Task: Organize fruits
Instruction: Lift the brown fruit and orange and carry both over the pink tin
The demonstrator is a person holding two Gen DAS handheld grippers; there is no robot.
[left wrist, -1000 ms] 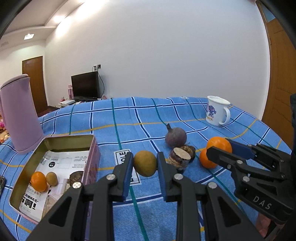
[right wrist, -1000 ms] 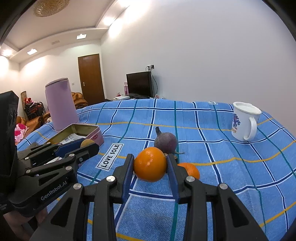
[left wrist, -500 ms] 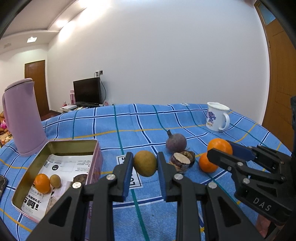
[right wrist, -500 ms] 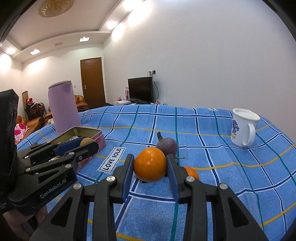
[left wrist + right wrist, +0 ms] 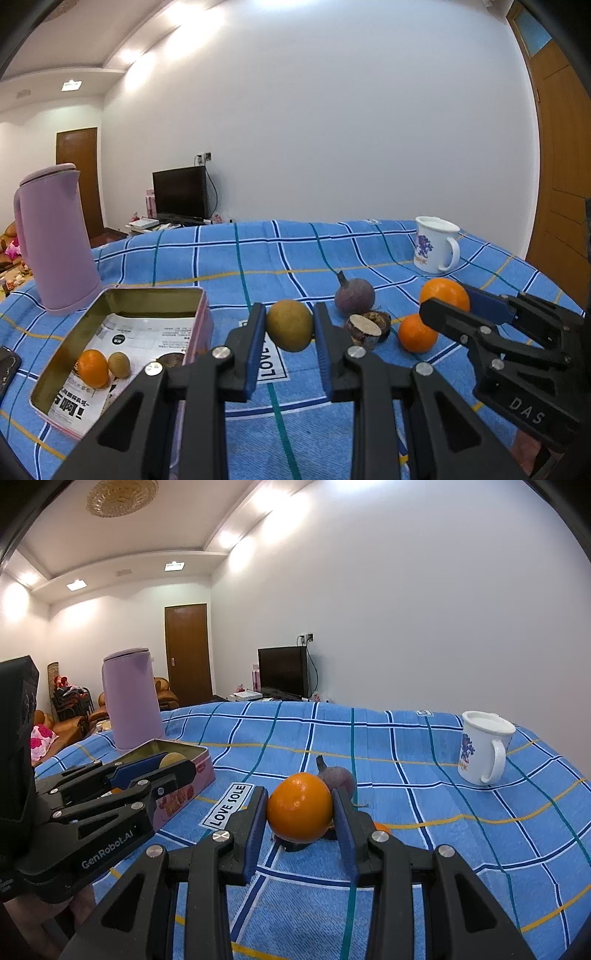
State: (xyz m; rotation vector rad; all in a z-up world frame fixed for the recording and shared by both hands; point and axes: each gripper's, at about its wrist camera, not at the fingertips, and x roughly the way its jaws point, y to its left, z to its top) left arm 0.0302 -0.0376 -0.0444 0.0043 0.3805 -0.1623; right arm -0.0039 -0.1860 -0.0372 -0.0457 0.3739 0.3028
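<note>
Against a second ago, my view sits lower over the worktop (image 5: 258, 251) and shows more wall; both grips are unchanged. My left tongs (image 5: 290, 328) are clamped on a brown oval fruit (image 5: 290, 325), long axis roughly upright, held clear of the cloth beside the open tin (image 5: 122, 295). My right tongs (image 5: 300, 812) hold one orange (image 5: 300, 806). Count: three oranges, one gripped, one on the cloth (image 5: 415, 334), one in the tin (image 5: 92, 367); two brown fruits, one in the tin (image 5: 119, 364); one purple stemmed fruit (image 5: 354, 295), stem pointing up-left; one cut piece (image 5: 365, 328), possibly two halves.
</note>
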